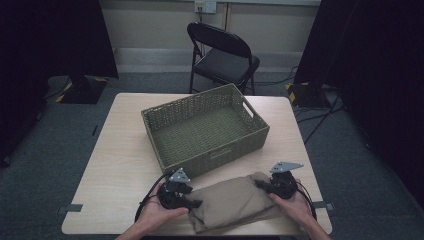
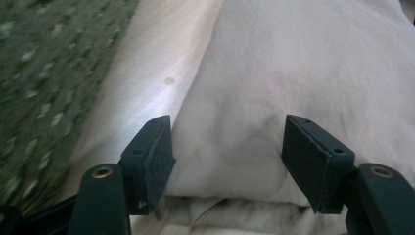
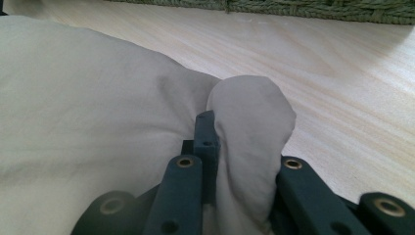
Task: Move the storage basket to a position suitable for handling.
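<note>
cloth: folded beige cloth (image 1: 235, 202) lies on the table (image 1: 120, 150), just in front of the basket (image 1: 205, 130) – near its front wall, not in it
basket: green wicker, nothing inside, mid-table
left gripper (image 1: 192, 202): at the cloth's left end, far from the basket's right handle; jaws spread, the fold sits between the pads (image 2: 313, 161) but they don't press it
right gripper (image 1: 261, 186): at the cloth's right end, closest to the basket's front right corner – jaws pinched tight on a bunched fold
risk: a lift now likely has one end held – the cloth could swing, unfold, drag on the basket's front wall
cause: left jaws not closed; right grip takes a small bunch, may slip
</note>
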